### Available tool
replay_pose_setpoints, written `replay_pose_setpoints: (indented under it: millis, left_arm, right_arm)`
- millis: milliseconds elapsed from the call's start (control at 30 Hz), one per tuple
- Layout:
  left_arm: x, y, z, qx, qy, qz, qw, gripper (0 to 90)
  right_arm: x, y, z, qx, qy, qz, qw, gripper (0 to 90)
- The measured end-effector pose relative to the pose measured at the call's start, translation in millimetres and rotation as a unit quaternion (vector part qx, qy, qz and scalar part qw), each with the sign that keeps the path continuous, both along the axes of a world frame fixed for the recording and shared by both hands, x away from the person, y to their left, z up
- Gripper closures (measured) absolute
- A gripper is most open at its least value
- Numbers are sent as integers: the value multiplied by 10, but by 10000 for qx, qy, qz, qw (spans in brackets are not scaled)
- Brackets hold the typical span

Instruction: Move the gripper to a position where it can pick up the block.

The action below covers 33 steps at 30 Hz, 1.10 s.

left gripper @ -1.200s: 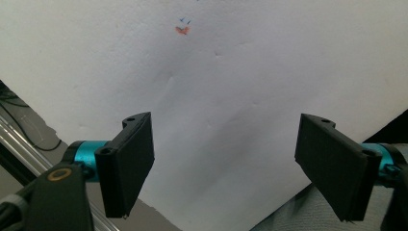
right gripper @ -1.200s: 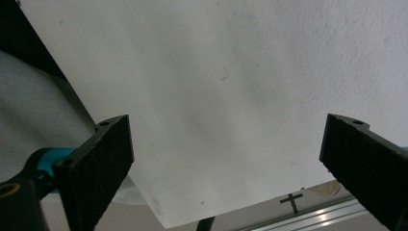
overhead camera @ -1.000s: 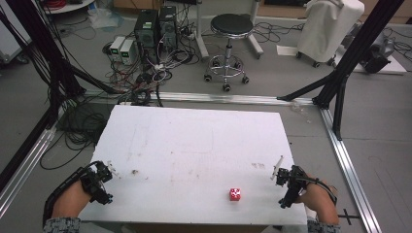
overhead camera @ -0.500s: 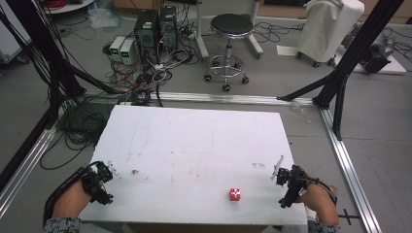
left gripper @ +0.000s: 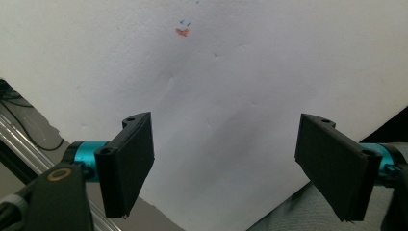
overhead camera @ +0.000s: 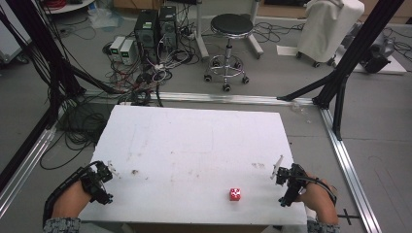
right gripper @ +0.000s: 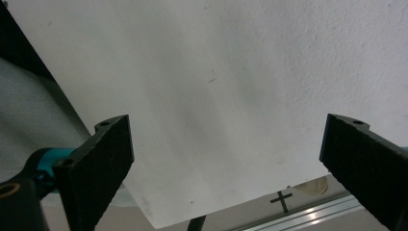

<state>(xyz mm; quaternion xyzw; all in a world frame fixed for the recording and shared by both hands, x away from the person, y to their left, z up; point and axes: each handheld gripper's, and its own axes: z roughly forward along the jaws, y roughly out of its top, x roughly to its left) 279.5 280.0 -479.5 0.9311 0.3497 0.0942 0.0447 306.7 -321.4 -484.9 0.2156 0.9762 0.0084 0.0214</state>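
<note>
Black left gripper (left gripper: 223,166), teal fittings; patterned sleeves

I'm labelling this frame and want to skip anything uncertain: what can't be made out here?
- Red die, high view: too small to read its top face.
- Small white piece beside the right gripper, high view: too small and blurred to identify.
- Left gripper, high view: jaws too small to judge; its own view shows them open.
- Person's forearms, high view: cut off by the bottom edge.

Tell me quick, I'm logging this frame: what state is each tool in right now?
Left tool: open, jaws wide apart, holding nothing.
Right tool: open, jaws wide apart, holding nothing.
</note>
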Motion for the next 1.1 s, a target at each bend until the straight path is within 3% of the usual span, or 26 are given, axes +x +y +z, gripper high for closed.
replay_pose_setpoints:
  millis: [433, 767, 1100]
  left_arm:
    - [0, -7, -15, 1, 20, 2, 10000, 217]
    - [3, -12, -23, 5, 34, -5, 10000, 215]
    - [7, -19, -36, 16, 32, 1, 10000, 214]
  right_arm:
    - [36, 106, 12, -9, -173, 113, 9998, 40]
    - [44, 240, 25, 13, -243, 355, 9991, 40]
    - [83, 493, -11, -139, -285, 872, 9957, 41]
